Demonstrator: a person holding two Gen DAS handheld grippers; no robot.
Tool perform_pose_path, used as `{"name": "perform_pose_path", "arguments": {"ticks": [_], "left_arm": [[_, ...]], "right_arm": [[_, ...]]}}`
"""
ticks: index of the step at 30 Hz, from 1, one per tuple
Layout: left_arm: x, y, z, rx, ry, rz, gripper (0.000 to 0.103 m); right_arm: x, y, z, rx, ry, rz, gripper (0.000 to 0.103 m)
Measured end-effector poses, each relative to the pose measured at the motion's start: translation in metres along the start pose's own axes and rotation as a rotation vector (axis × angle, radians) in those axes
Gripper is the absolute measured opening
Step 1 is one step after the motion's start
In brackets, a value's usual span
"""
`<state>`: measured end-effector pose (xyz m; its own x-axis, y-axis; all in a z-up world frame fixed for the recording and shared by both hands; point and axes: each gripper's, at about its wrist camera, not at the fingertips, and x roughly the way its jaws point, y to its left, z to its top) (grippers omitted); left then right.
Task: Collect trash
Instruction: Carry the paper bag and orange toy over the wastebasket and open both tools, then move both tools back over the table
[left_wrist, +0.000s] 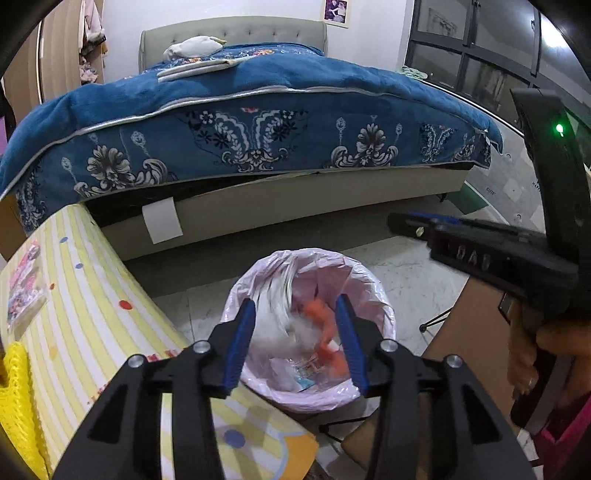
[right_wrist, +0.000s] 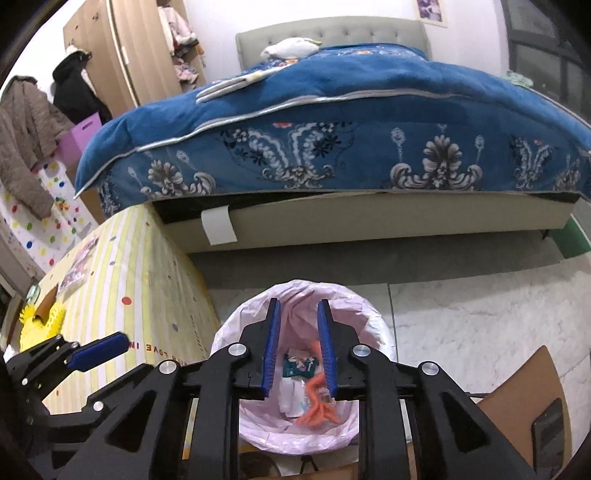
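Observation:
A trash bin lined with a pink bag (left_wrist: 364, 275) (right_wrist: 255, 314) stands on the floor below both grippers. Inside lie an orange peel (right_wrist: 318, 411), a teal wrapper (right_wrist: 298, 365) and white paper. In the left wrist view a blurred white piece (left_wrist: 284, 325) and a blurred orange piece (left_wrist: 317, 308) show between the fingers over the bin mouth. My left gripper (left_wrist: 295, 308) is open above the bin. My right gripper (right_wrist: 298, 308) is open and empty above the bin. The right gripper also shows at the right of the left wrist view (left_wrist: 417, 223).
A table with a yellow striped cloth (left_wrist: 85, 295) (right_wrist: 147, 280) stands left of the bin, with a small packet (left_wrist: 24, 291) and a yellow knitted thing (left_wrist: 14, 398) on it. A bed with a blue blanket (left_wrist: 258, 110) is behind. A brown board (left_wrist: 476, 332) lies at the right.

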<state>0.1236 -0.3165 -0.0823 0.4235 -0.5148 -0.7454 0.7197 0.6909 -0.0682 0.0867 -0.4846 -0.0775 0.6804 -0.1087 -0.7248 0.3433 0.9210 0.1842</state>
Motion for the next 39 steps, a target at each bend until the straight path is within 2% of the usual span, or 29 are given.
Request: {"name": "perform_pose_path", "arguments": {"ticks": [4,10,19,26,29,31,36,39], "left_arm": [[-0.019,0.011,-0.011,-0.035,-0.004,0.043,0.045],[-0.064,0.036,-0.036,-0.134,-0.024,0.127,0.045],[-0.136,0.072,-0.077,-0.236,-0.069,0.277,0.049],[-0.177,0.111,-0.117,-0.343,-0.067,0.396,0.053],[-0.193,0.132,-0.139,-0.415,-0.068,0.466,0.061],[-0.203,0.146,-0.153,-0.465,-0.067,0.511,0.069],[-0.223,0.181,-0.181,-0.567,-0.068,0.655,0.092],[-0.229,0.194,-0.192,-0.618,-0.074,0.723,0.096]], "right_arm": [[-0.016,0.003,-0.007,0.012,-0.002,0.017,0.022],[-0.044,0.032,-0.026,-0.046,-0.001,0.061,0.022],[-0.069,0.11,-0.048,-0.204,0.006,0.165,0.022],[-0.073,0.174,-0.063,-0.339,0.029,0.248,0.024],[-0.076,0.196,-0.067,-0.382,0.028,0.274,0.036],[-0.075,0.212,-0.07,-0.412,0.03,0.291,0.046],[-0.073,0.239,-0.074,-0.454,0.028,0.316,0.062],[-0.07,0.251,-0.075,-0.473,0.028,0.324,0.072]]}}
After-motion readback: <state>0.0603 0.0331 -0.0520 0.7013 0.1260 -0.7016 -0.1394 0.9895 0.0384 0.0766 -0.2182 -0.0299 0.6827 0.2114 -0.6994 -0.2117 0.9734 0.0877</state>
